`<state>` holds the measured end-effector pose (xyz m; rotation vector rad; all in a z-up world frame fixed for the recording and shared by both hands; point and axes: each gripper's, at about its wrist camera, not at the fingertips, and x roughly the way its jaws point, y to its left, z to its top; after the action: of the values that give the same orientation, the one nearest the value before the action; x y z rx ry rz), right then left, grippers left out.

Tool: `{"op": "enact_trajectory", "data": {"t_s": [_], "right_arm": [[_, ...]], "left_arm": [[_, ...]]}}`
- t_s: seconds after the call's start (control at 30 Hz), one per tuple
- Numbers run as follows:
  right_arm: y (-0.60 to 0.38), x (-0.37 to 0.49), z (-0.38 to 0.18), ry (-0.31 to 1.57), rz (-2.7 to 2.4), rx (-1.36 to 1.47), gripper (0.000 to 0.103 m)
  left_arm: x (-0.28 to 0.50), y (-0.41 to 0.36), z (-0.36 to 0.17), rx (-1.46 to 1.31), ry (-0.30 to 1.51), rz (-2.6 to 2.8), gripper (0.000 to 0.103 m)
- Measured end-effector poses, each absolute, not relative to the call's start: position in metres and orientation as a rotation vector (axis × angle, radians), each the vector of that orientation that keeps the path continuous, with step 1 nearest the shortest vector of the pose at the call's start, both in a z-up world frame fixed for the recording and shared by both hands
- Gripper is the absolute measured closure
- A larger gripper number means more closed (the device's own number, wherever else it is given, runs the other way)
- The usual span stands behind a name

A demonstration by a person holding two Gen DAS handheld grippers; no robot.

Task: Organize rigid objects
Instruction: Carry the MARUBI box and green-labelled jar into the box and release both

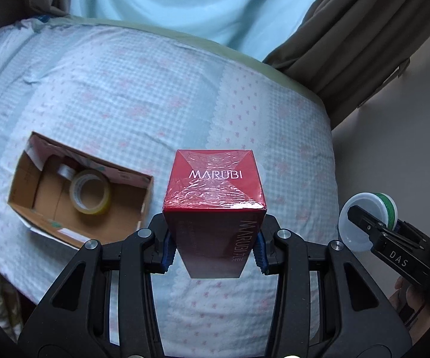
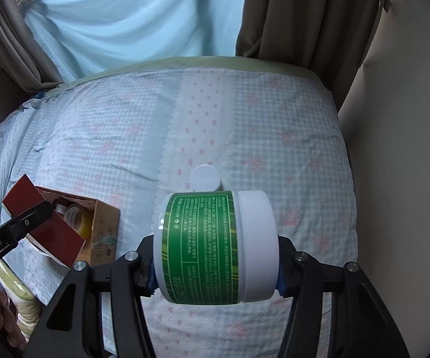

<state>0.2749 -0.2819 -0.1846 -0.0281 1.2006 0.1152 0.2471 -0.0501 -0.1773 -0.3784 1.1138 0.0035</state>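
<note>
Two grips: both of my tongs are loaded, held above the bed.
Left gripper: clamped on the red MARUBI box, blue pads on its sides.
Right gripper: closed around the green-labelled white jar, lying sideways.
Just beyond the jar: a small white lid on the checked bedspread.
Further left: open cardboard box holding a tape roll.

You can read "MARUBI" in white on the top and side of the red box. "DAS" is on the right gripper. The green jar has tiny words too small to read.
</note>
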Motion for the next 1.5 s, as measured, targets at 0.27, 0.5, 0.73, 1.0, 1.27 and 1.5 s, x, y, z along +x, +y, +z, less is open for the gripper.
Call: {"op": "enact_trajectory", "data": {"t_s": [0.27, 0.5, 0.73, 1.0, 1.27, 1.5], "right_arm": [[-0.209, 0.251, -0.151, 1.146, 0.165, -0.049, 0.051], [-0.131, 0.236, -0.14, 1.12, 0.137, -0.013, 0.051], [-0.048, 0.235, -0.158, 1.159, 0.06, 0.07, 0.051], [0.035, 0.248, -0.197, 1.246, 0.047, 0.1, 0.051], [0.077, 0.251, -0.263, 1.384, 0.081, 0.104, 0.051], [0.078, 0.251, -0.328, 1.521, 0.063, 0.08, 0.051]], "left_arm": [[0.226, 0.045, -0.156, -0.399, 1.057, 0.041, 0.066], [0.233, 0.128, -0.157, -0.355, 1.075, -0.029, 0.066], [0.253, 0.202, -0.175, -0.285, 1.14, -0.106, 0.066], [0.262, 0.256, -0.221, -0.213, 1.237, -0.134, 0.066], [0.263, 0.278, -0.273, -0.207, 1.33, -0.121, 0.066], [0.275, 0.256, -0.32, -0.167, 1.412, -0.189, 0.066]]}}
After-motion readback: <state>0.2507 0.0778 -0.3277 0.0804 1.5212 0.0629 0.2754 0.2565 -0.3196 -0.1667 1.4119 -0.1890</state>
